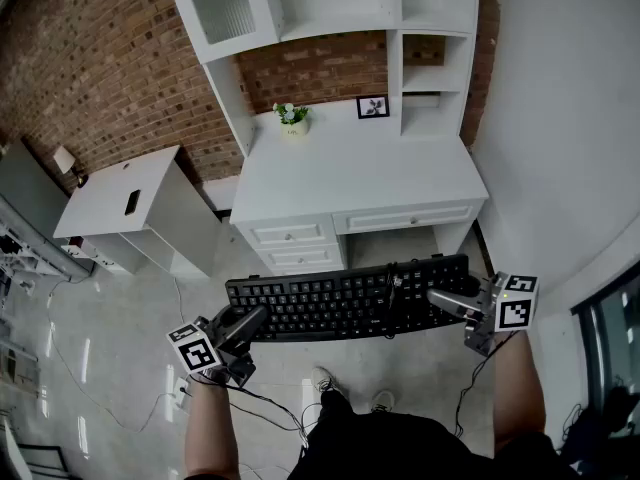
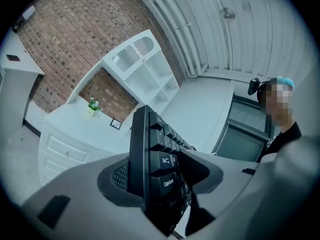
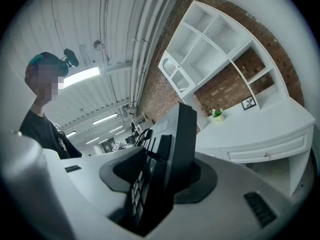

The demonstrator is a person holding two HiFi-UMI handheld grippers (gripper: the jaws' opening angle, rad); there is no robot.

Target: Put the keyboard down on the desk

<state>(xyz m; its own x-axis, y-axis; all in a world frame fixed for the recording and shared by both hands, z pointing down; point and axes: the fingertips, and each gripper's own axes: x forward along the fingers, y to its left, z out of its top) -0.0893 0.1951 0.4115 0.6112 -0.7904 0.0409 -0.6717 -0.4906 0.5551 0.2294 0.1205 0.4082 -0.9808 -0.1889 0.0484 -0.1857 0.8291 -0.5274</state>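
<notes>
1. Your two bare forearms [image 1: 205, 428] enter from the bottom of the head view, one at each side of your body, each carrying a gripper forward at about the same level.
2. Left gripper [image 1: 248, 320]: jaws set moderately apart and clamped on the left short end of the long black plastic keyboard [image 1: 345, 298]; the left gripper view shows the keyboard edge-on between the pads.
3. Right gripper [image 1: 447, 301]: jaws likewise clamped, on the right short end, with the keyboard seen edge-on in its own view.
4. Keyboard position: held in the air between your hands, keys up, over the floor and just short of the drawer front of the white wooden desk [image 1: 350, 168]. It is not yet above the desktop.
5. Governing relation: the keyboard's long axis runs left to right, nearly parallel to the desk's front edge, its right end slightly nearer the desk. The desktop lies straight ahead of both grippers, so you would likely carry both hands forward together, keeping the keyboard level.
</notes>
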